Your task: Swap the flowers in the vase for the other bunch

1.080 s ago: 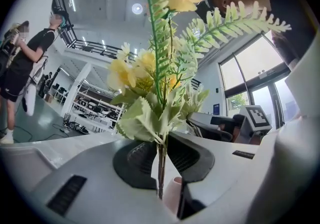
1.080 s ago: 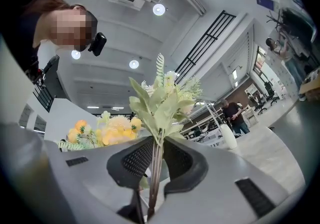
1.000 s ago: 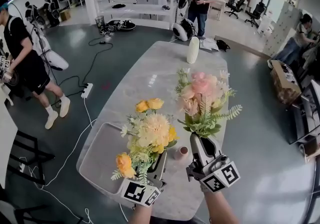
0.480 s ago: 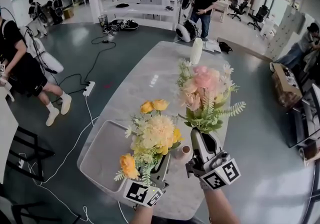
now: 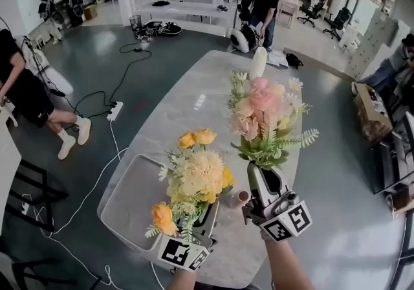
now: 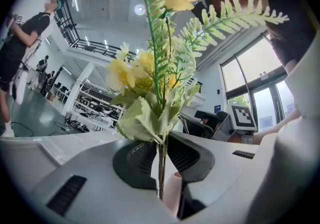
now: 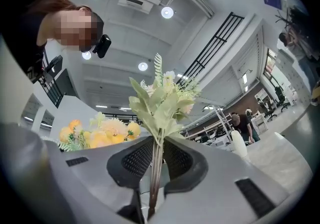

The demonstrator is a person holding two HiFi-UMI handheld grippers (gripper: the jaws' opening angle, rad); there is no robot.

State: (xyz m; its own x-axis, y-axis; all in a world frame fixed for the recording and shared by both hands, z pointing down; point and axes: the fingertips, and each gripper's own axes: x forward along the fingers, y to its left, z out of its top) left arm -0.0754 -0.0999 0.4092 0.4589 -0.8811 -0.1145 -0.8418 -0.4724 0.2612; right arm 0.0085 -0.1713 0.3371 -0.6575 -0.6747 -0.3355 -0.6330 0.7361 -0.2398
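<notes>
Stems of the yellow bunch are clamped between the dark ribbed pads of the left gripper, low in the centre of the head view. In the left gripper view the thin green stems are seen pinched upright in the narrow slot between the two jaws. The leaves, fern fronds and yellow blooms spread out directly above the jaw tips. The pink bunch is gripped in the same way by the right gripper, just right of centre in the head view. In the right gripper view its stems are squeezed between the pads and its pale foliage rises straight from the jaws. The pink bunch is held higher in the frame than the yellow one, and the two bunches are kept apart, side by side. Both are raised above a marble table. The white vase is stood upright at the far end of that table, in the upper centre of the head view. It is well apart from both grippers and is seen just beyond the top of the pink blooms. A pale tray is laid on the near left corner of the table, partly covered in the picture by the yellow bunch. A small pink cup is set on the table between the two grippers.
</notes>
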